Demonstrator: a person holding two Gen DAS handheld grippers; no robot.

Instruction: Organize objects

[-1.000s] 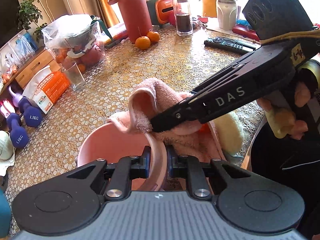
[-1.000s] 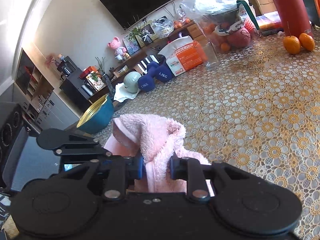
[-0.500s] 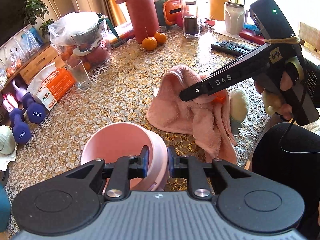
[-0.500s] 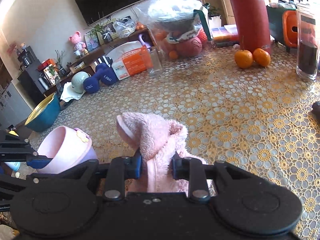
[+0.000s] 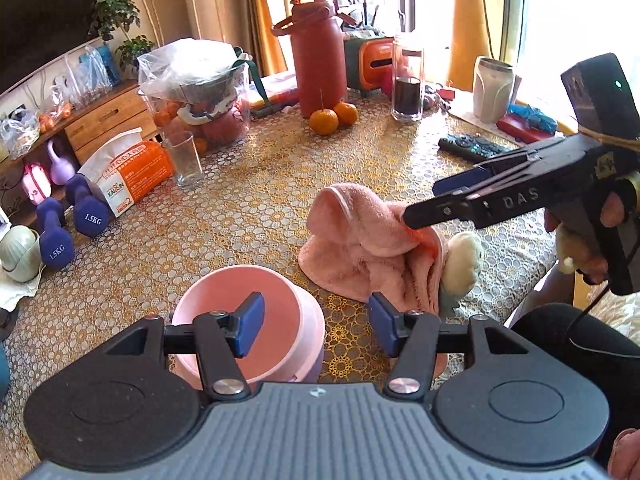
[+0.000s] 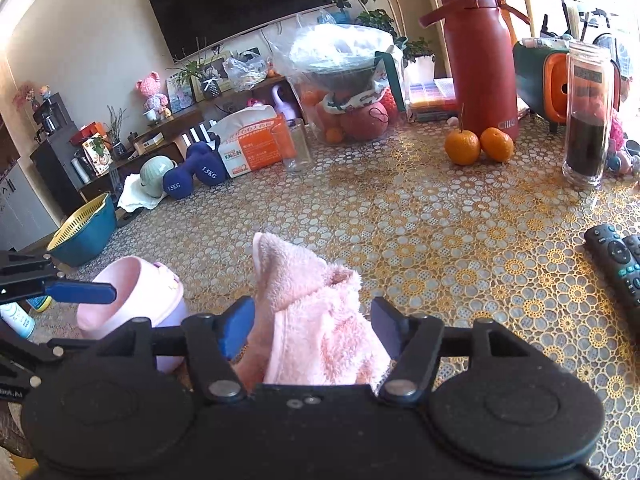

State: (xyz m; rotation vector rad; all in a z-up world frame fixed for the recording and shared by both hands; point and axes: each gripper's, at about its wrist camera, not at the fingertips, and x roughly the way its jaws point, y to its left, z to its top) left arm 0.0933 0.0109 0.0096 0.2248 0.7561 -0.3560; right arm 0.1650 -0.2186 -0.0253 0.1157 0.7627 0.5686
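Observation:
A pink bucket [image 5: 280,312] stands on the lace-patterned table [image 5: 248,216], close below my left gripper [image 5: 316,326]. Its jaws are opening, with the bucket's right wall between the pads and untouched. A fluffy pink towel [image 5: 360,248] lies heaped on the table to the bucket's right. In the right wrist view this towel [image 6: 308,320] sits between the fingers of my right gripper [image 6: 312,328], whose jaws are opening and no longer pinch it. A cream and teal plush toy [image 5: 460,268] pokes out beside the towel. The bucket [image 6: 132,300] shows at the left, with a left finger [image 6: 80,292] over it.
At the back stand a red bottle [image 5: 318,52], two oranges [image 5: 334,118], a dark-filled glass jar [image 5: 406,80] and a bagged fruit bowl [image 5: 200,92]. An empty glass [image 5: 186,160], a tissue pack [image 5: 128,176] and dumbbells [image 5: 72,220] stand left. Remote controls [image 6: 618,264] lie right.
The right gripper carried the towel from over the bucket to the right and set it on the table. Both grippers' jaws have spread; the left has let go of the bucket's rim.

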